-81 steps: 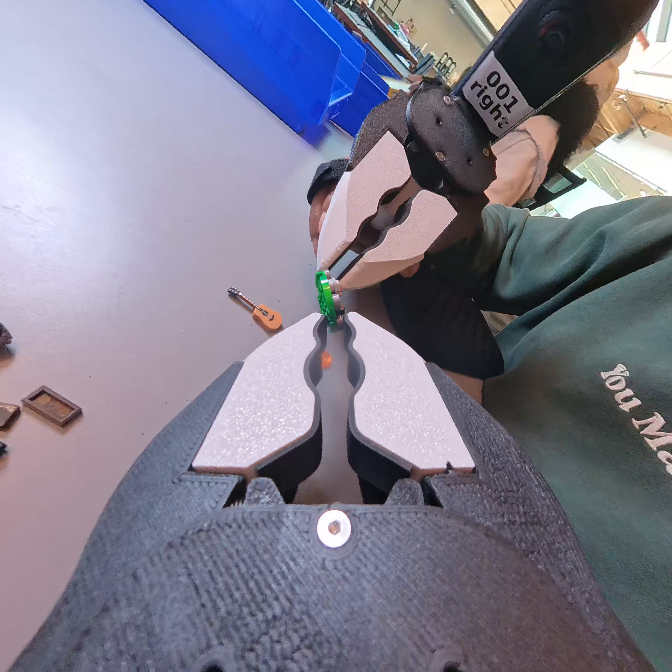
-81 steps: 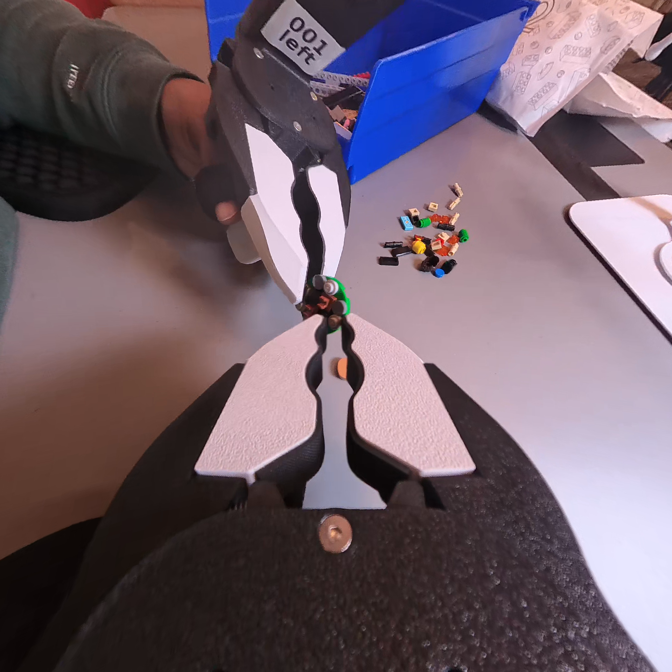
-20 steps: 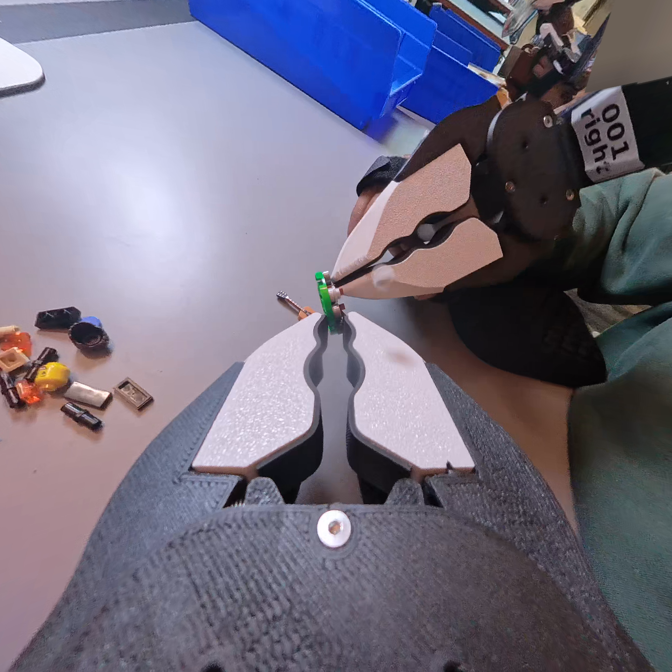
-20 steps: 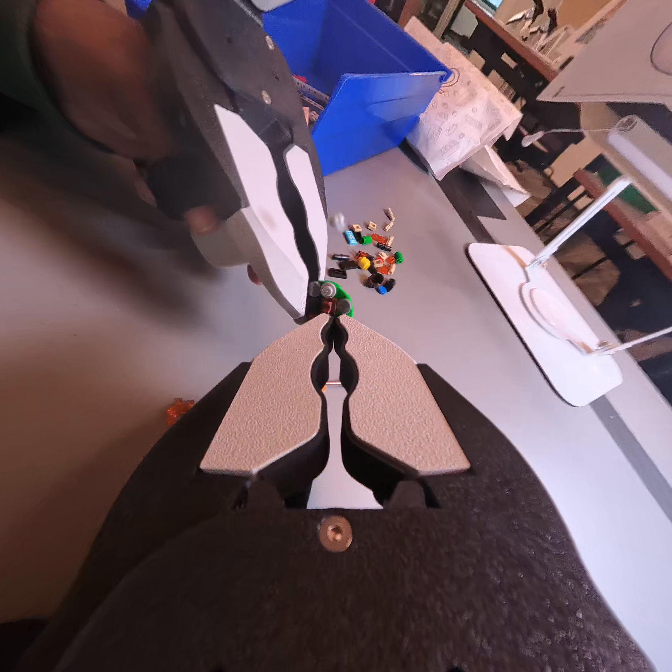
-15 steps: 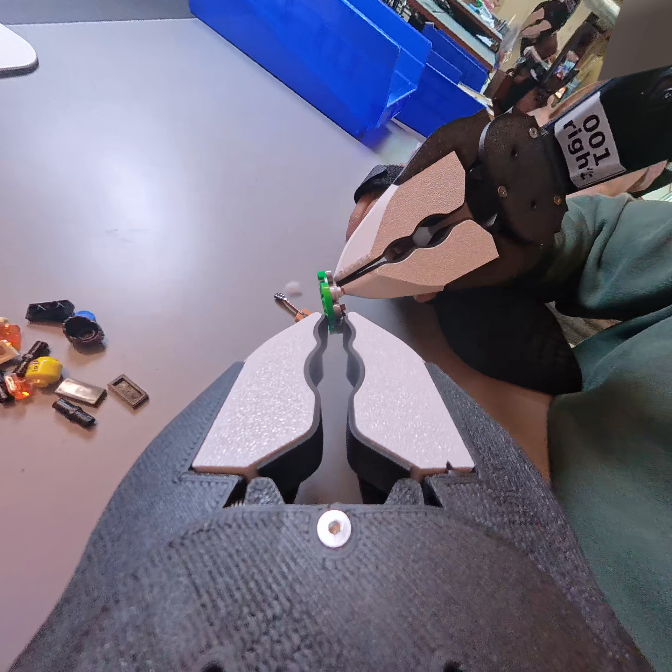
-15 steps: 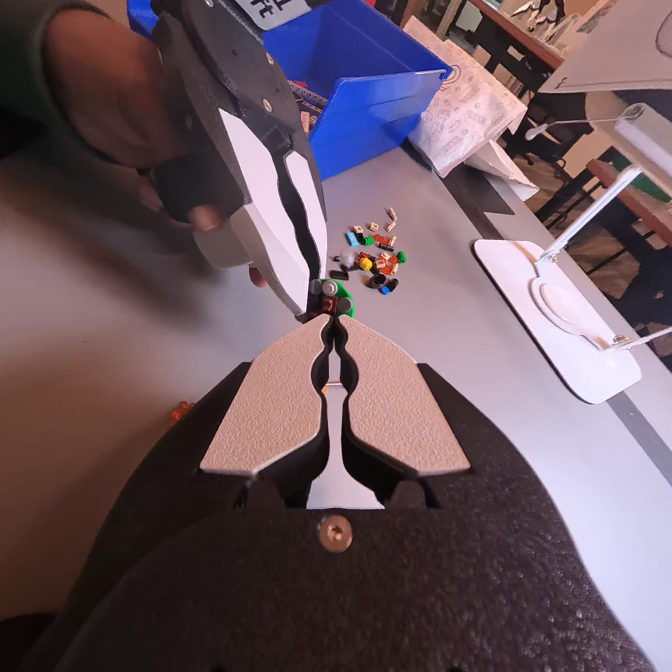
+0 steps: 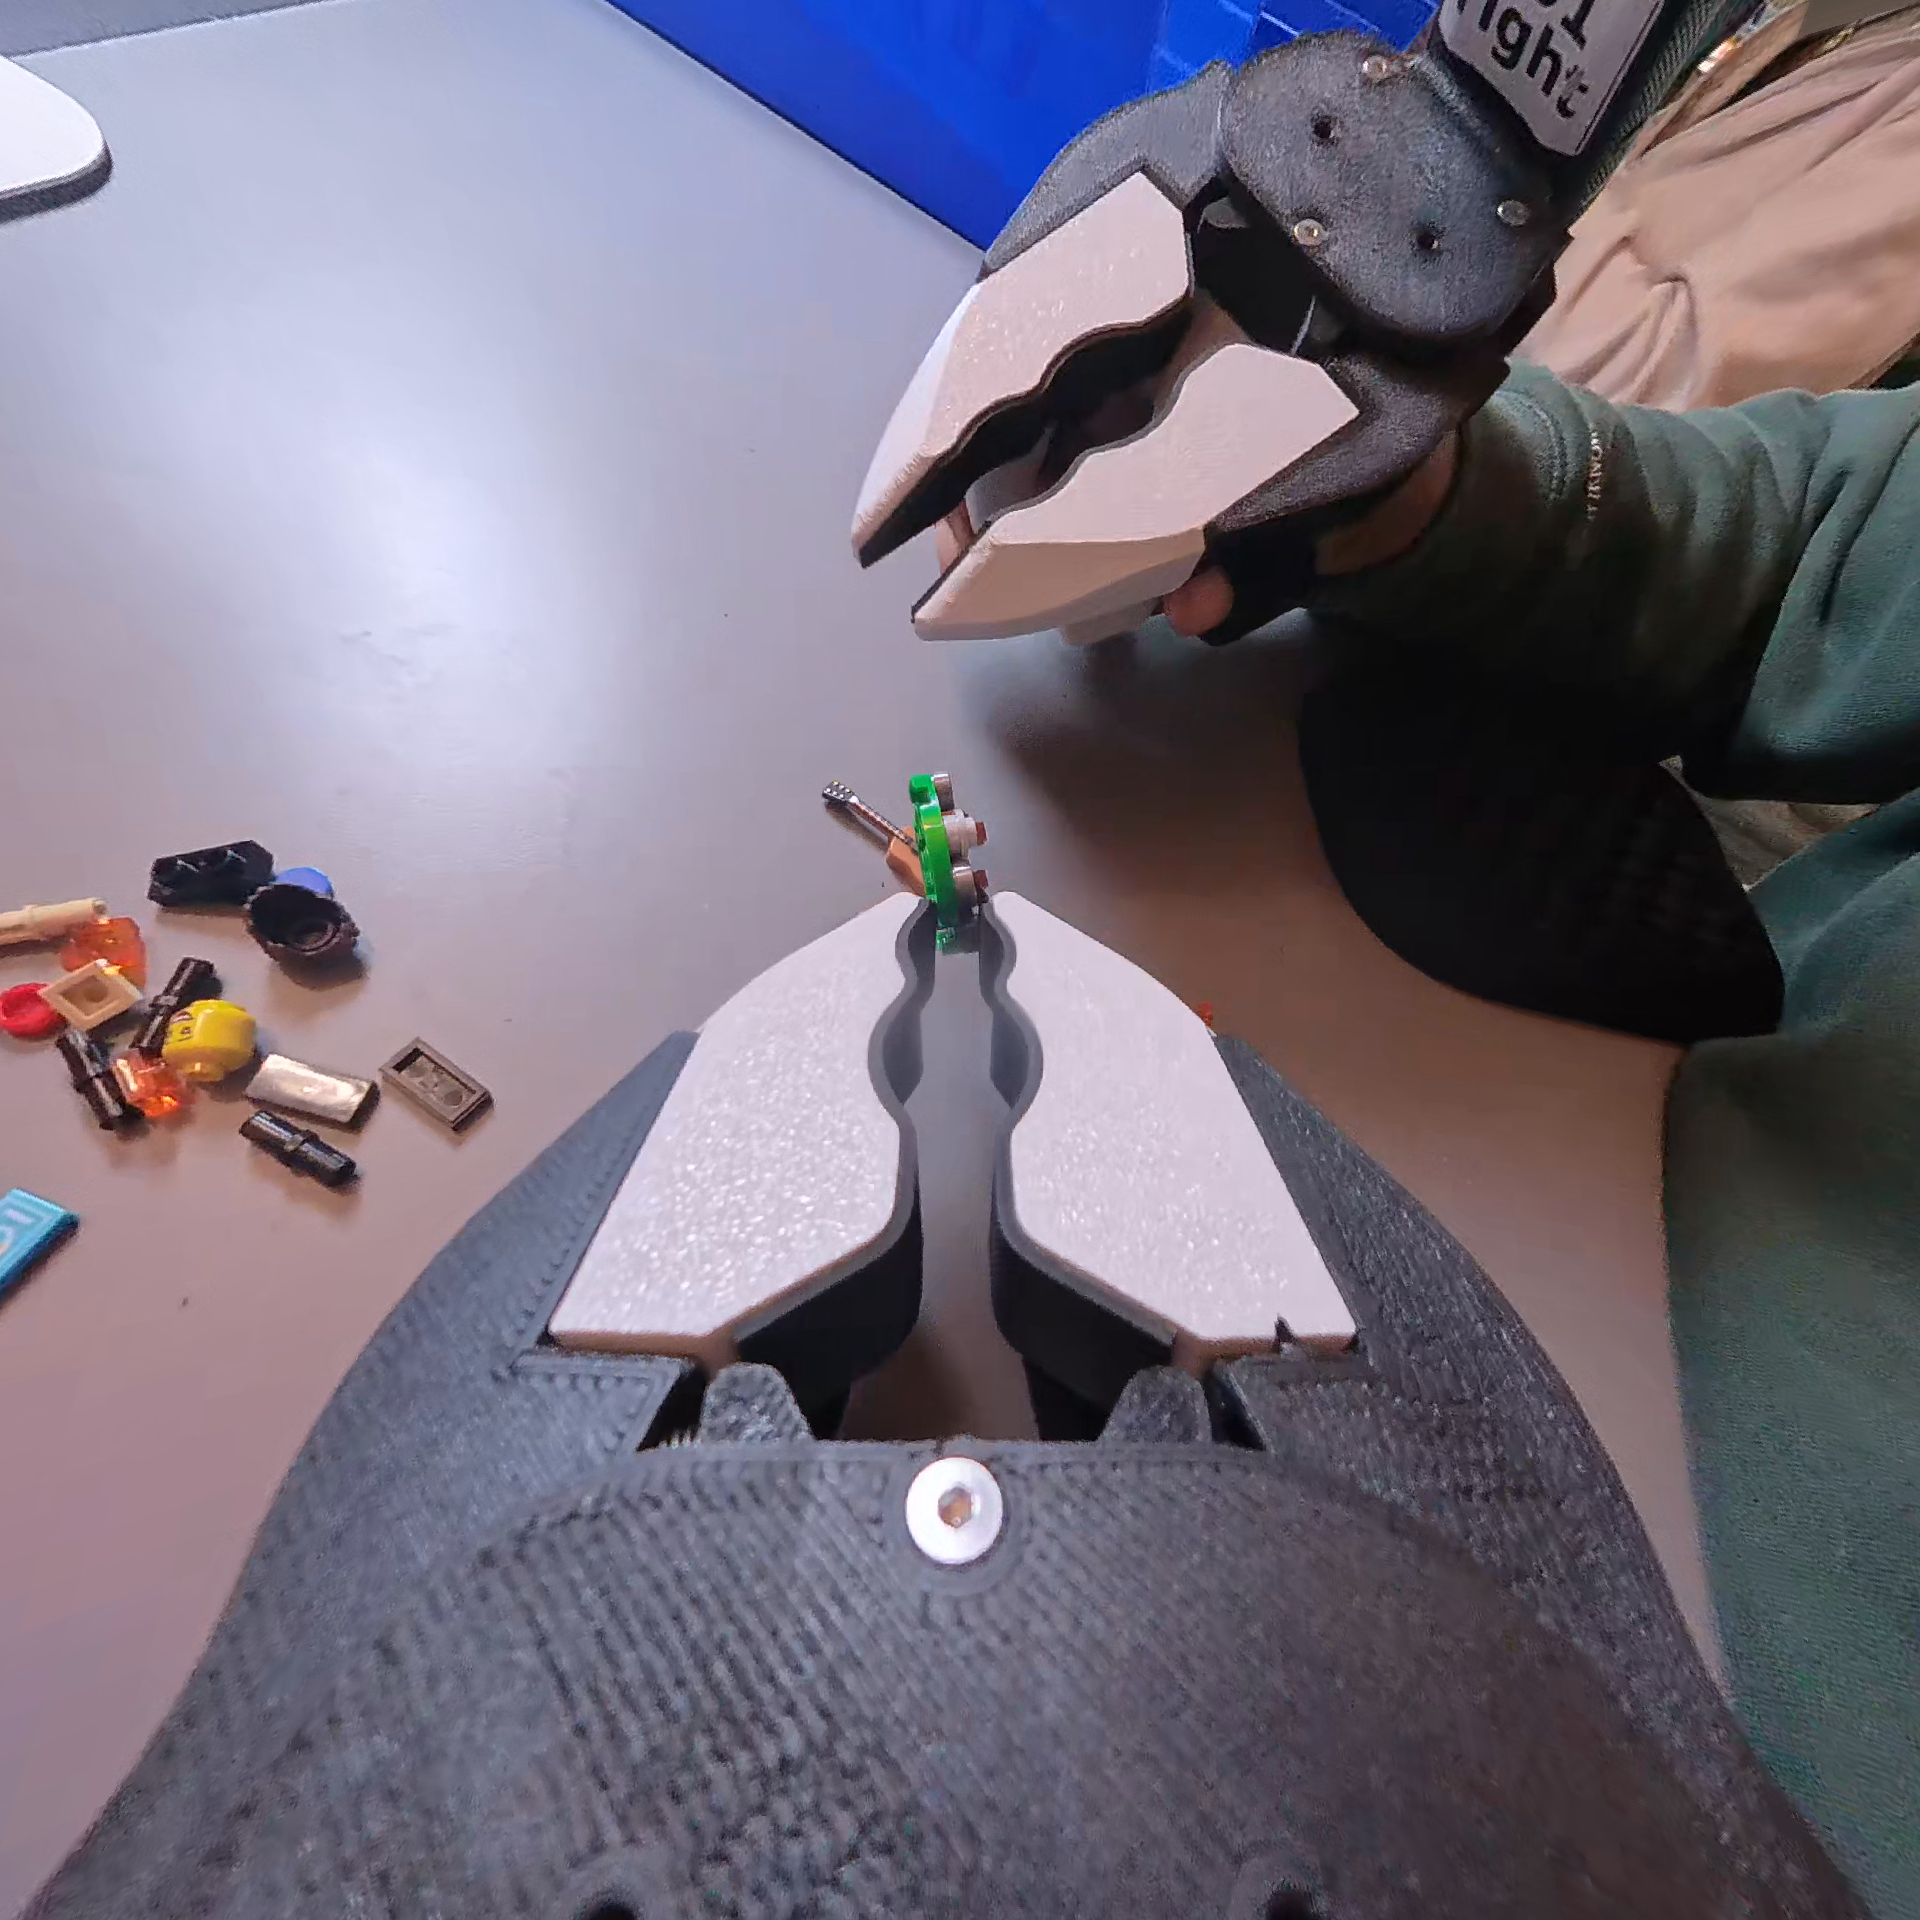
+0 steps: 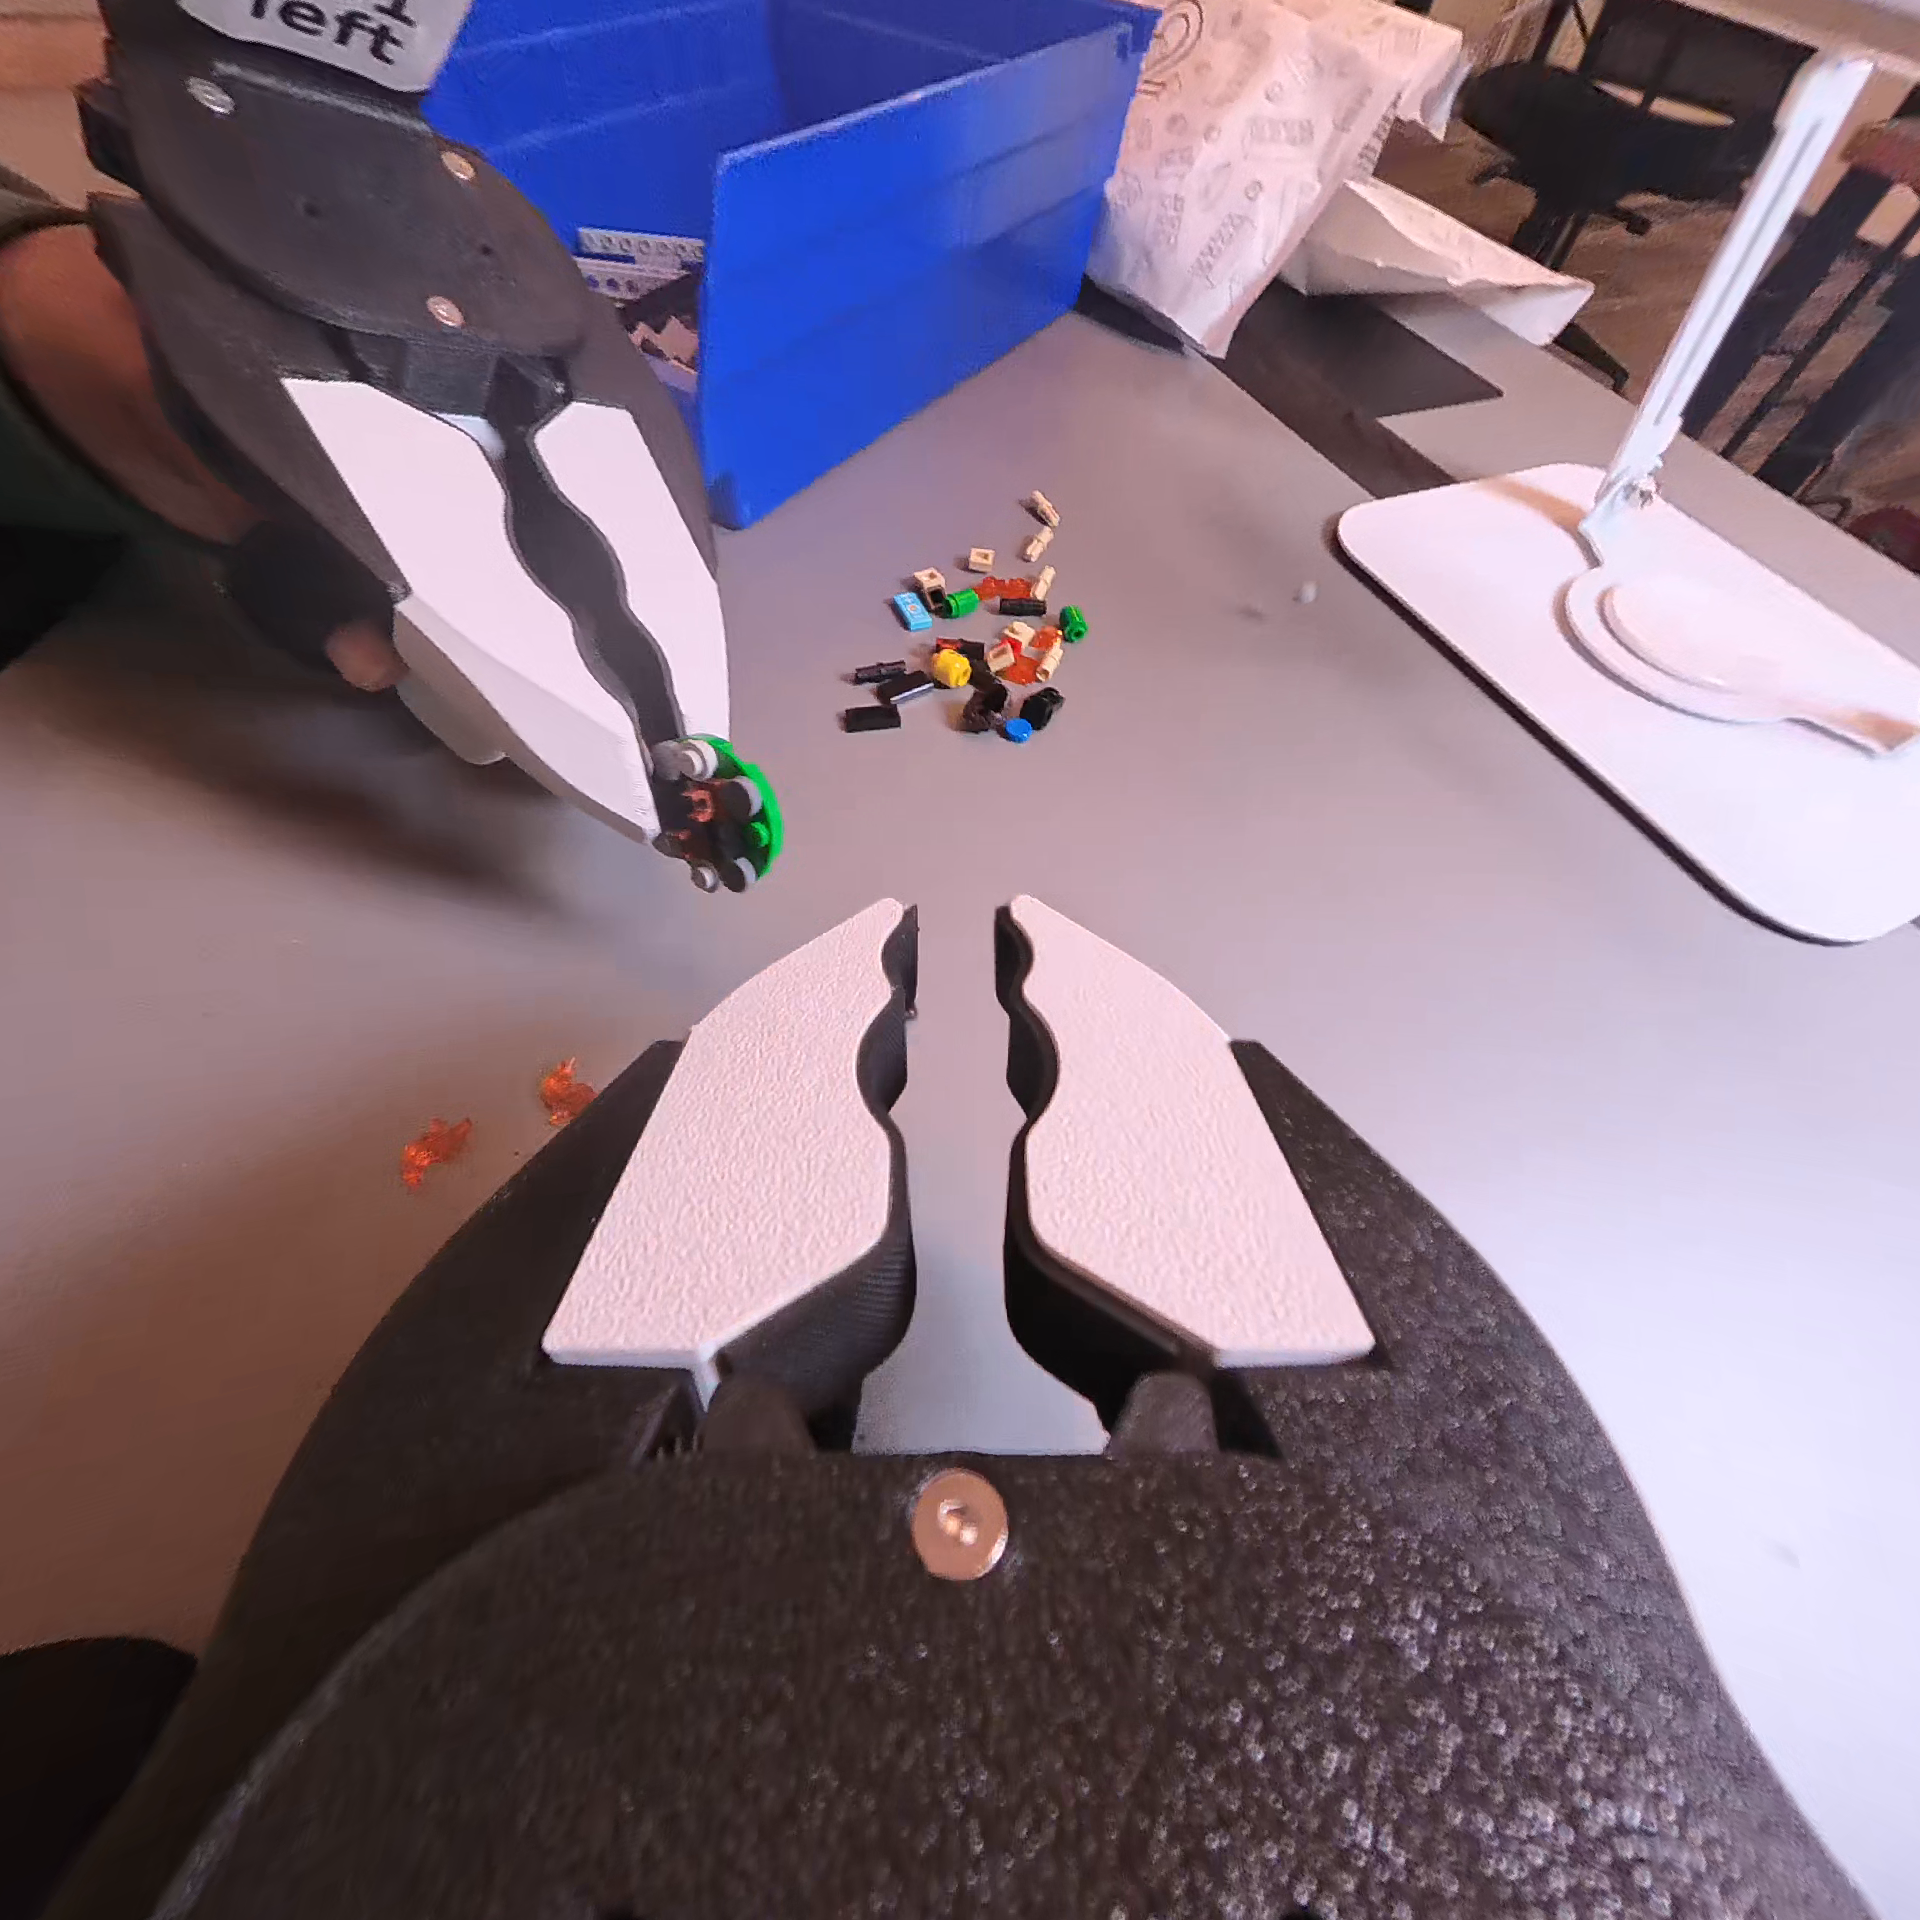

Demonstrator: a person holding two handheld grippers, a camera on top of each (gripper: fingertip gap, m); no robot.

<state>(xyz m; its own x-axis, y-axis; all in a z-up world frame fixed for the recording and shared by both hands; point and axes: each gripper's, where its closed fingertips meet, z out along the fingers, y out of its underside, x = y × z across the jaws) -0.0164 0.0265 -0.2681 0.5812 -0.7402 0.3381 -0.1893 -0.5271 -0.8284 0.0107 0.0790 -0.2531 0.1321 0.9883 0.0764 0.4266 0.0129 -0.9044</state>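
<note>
Left hand-held gripper (image 7: 954, 920) clamps a green round plate (image 7: 932, 854); right hand-held gripper (image 8: 954, 920) hangs released with nothing between its pads.

The plate stands on edge at the left fingertips, its long axis toward 12 o'clock, its grey studs (image 8: 717, 805) facing 3 o'clock. A toy guitar (image 7: 871, 823) lies just behind on the table (image 7: 436, 436). Loose small bricks (image 8: 966, 649) scatter at 12 o'clock from the right gripper; one blue bin (image 8: 883, 239) beyond holds more pieces. Two orange bits (image 8: 499, 1122) lie at 9 o'clock.
</note>
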